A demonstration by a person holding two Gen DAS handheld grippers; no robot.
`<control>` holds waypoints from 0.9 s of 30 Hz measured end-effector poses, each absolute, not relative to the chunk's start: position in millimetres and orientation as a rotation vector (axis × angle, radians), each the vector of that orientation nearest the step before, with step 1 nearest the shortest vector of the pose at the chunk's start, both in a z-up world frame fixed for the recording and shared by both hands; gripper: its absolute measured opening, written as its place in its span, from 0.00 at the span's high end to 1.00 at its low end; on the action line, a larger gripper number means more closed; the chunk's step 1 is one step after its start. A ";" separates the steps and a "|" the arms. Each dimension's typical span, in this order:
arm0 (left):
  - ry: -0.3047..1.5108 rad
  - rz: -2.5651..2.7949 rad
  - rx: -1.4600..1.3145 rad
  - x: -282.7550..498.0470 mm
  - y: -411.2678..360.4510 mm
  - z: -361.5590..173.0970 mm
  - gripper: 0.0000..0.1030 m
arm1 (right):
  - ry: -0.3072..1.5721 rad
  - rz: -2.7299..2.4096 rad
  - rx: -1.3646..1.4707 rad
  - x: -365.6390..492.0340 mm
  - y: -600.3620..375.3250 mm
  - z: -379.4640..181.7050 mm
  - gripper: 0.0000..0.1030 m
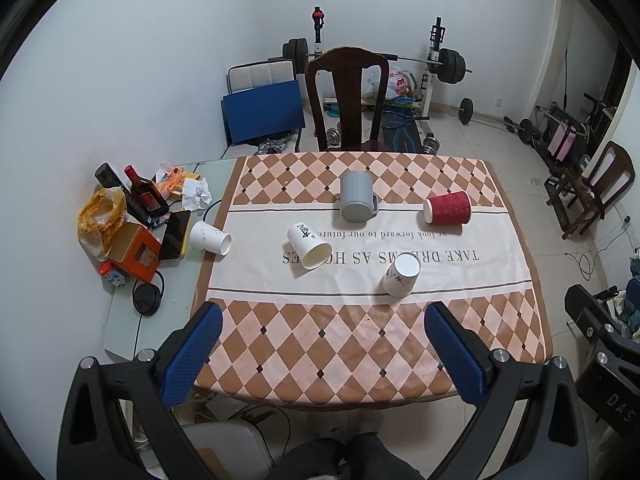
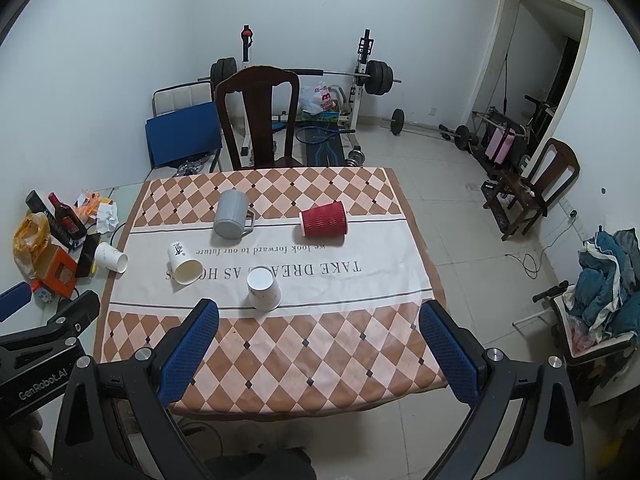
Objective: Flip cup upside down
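Several cups are on the checked tablecloth (image 1: 360,344). A white paper cup (image 1: 401,275) (image 2: 263,289) stands upside down near the front. Another white cup (image 1: 309,245) (image 2: 183,265) lies on its side, mouth toward me. A third white cup (image 1: 210,237) (image 2: 111,257) lies at the table's left edge. A grey mug (image 1: 357,197) (image 2: 232,214) and a red ribbed cup (image 1: 448,208) (image 2: 324,220) lie on their sides further back. My left gripper (image 1: 324,348) and right gripper (image 2: 320,344) are open and empty above the table's near edge.
A side table at the left holds a bottle (image 1: 145,194), an orange box (image 1: 134,252), bags and crumpled paper. A dark wooden chair (image 1: 347,96) stands behind the table, weights behind it. Another chair (image 2: 536,188) and clothes (image 2: 604,276) are at the right.
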State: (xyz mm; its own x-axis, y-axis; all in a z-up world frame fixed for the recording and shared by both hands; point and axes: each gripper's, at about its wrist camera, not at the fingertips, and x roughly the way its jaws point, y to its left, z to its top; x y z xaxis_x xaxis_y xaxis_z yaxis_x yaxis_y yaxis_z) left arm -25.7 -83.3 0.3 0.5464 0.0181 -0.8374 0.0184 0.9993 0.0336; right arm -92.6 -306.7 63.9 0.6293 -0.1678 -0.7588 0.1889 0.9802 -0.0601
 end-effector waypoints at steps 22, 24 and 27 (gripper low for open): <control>0.991 0.003 0.040 -24.6 -80.6 3.4 0.00 | 0.870 -0.201 0.023 -90.6 -305.1 61.3 0.02; 0.990 0.004 0.036 -24.3 -81.1 3.5 0.00 | 0.869 -0.201 0.024 -90.2 -304.5 61.3 0.02; 0.988 0.006 0.036 -23.5 -81.3 4.0 0.00 | 0.869 -0.202 0.024 -89.9 -304.6 61.5 0.02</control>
State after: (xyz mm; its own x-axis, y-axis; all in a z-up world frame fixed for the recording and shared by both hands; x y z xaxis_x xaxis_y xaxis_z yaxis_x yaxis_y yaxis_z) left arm -23.5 -81.3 4.0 0.5501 0.0213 -0.8348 0.0117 0.9994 0.0332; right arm -89.9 -304.6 61.5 0.6279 -0.1666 -0.7603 0.1859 0.9807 -0.0613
